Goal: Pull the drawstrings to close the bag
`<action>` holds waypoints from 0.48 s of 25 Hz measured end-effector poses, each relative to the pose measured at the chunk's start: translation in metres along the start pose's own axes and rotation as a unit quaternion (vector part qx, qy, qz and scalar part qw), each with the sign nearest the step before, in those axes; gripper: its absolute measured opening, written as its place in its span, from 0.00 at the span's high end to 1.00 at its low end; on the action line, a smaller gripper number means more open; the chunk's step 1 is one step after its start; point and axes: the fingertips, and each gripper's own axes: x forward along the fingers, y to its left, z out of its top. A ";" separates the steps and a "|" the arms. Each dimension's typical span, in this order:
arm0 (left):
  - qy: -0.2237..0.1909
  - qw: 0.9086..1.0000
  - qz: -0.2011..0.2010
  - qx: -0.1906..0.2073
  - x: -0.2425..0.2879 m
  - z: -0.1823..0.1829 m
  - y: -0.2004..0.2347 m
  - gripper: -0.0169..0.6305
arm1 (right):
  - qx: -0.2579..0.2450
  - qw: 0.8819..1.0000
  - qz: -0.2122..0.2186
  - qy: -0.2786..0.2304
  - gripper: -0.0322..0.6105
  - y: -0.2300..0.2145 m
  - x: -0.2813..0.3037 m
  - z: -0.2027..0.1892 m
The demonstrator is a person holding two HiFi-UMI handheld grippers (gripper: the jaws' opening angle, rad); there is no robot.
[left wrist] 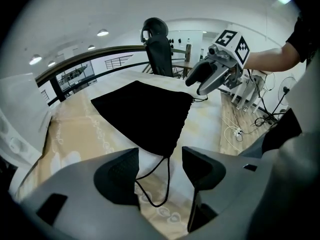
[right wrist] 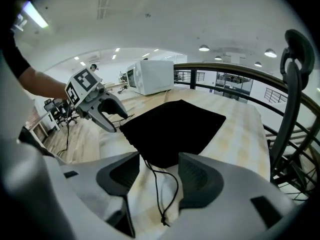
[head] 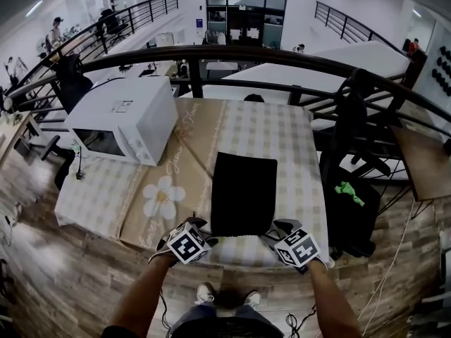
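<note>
A flat black drawstring bag [head: 244, 192] lies on the checked tablecloth, its mouth toward the near table edge. My left gripper [head: 202, 224] is at the bag's near left corner and my right gripper [head: 277, 226] at its near right corner. In the left gripper view the bag [left wrist: 145, 114] lies ahead, and a loop of black cord [left wrist: 168, 176] rests on the cloth between the open jaws of the left gripper [left wrist: 160, 168], untouched. In the right gripper view the other cord's knotted end [right wrist: 163, 221] lies between the open jaws of the right gripper [right wrist: 160, 176], with the bag [right wrist: 172, 129] beyond.
A white microwave [head: 127, 125] stands on the table's far left. A dark curved railing [head: 282, 55] runs behind the table [head: 289, 139]. Right of the table stands a black chair [head: 352, 167]. Cables lie on the wooden floor [left wrist: 237, 131].
</note>
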 end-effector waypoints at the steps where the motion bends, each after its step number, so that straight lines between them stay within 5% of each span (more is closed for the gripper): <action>1: 0.004 1.000 -0.002 0.002 0.001 -0.001 0.001 0.56 | -0.006 1.000 0.004 0.006 0.57 0.001 0.003 -0.003; 12: 0.051 0.998 -0.024 0.041 0.009 -0.011 0.004 0.56 | -0.042 0.997 0.028 0.051 0.57 0.003 0.020 -0.025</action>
